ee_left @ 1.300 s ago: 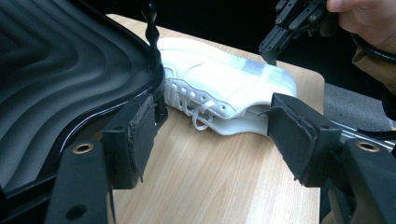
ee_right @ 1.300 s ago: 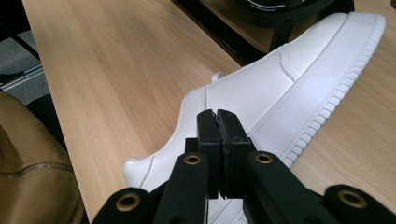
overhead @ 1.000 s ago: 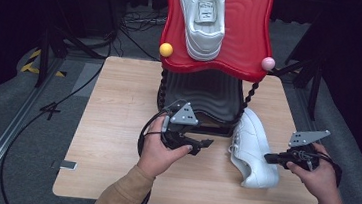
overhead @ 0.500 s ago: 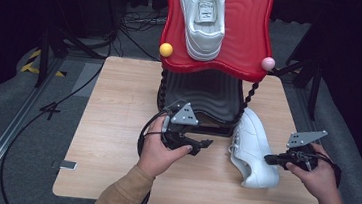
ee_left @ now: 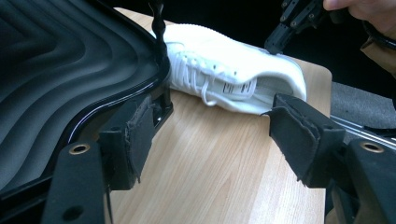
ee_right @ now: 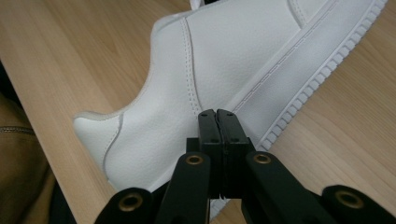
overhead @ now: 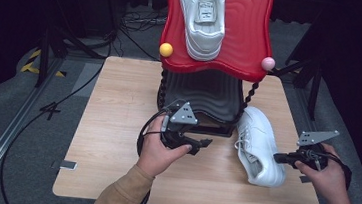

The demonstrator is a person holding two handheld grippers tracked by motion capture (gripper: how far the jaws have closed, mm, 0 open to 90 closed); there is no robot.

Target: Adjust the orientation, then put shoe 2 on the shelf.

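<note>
Your left claw (overhead: 204, 144) sits just in front of the black ribbed tray (overhead: 205, 92) under the red stand (overhead: 243, 32), its jaws spread wide with only bare table (overhead: 118, 106) between them. Your right claw (overhead: 280, 158) has its jaws pressed together with nothing between them, the tips against the heel side of the white sneaker (overhead: 260, 145) lying on the table to the right of the tray. A second white sneaker (overhead: 202, 13) rests on top of the red stand, between a yellow ball (overhead: 166, 49) and a pink ball (overhead: 268, 63)
</note>
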